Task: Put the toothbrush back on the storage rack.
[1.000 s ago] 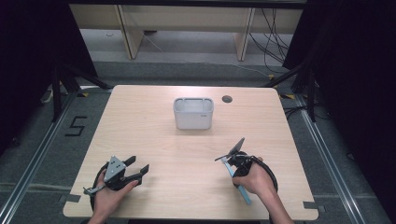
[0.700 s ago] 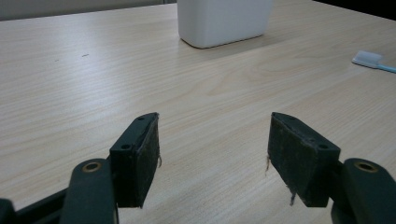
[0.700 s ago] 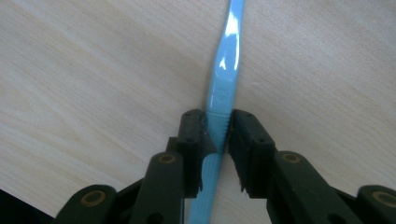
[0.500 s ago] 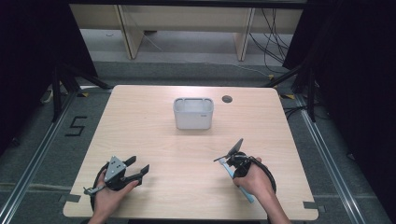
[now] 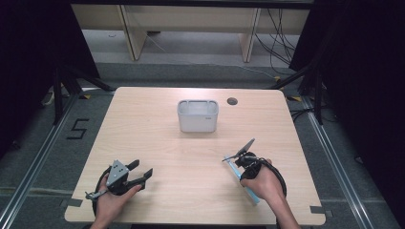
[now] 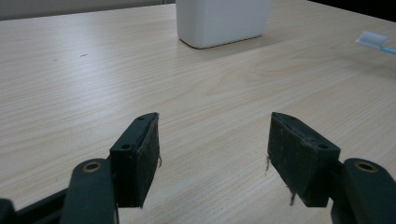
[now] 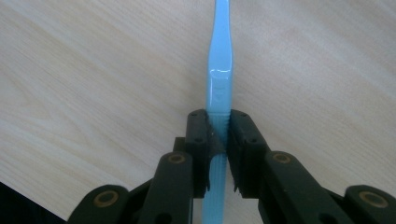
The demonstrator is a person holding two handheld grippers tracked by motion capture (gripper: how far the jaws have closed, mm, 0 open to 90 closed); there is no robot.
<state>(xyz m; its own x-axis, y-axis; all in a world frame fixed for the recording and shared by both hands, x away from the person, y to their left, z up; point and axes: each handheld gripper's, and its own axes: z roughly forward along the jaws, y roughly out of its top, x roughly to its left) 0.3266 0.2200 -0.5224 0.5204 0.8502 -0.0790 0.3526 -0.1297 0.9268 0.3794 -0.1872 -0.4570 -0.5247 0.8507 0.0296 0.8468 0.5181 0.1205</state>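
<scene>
Toothbrush (image 7: pixel 219 70) in right tongs (image 7: pixel 219 140) — head cut off.

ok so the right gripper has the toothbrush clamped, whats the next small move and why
Probably lift the right gripper and carry the blue toothbrush toward the white container. Its jaws are shut on the handle, the container stands open-topped farther up the table, and the left gripper rests open, holding nothing.
</scene>
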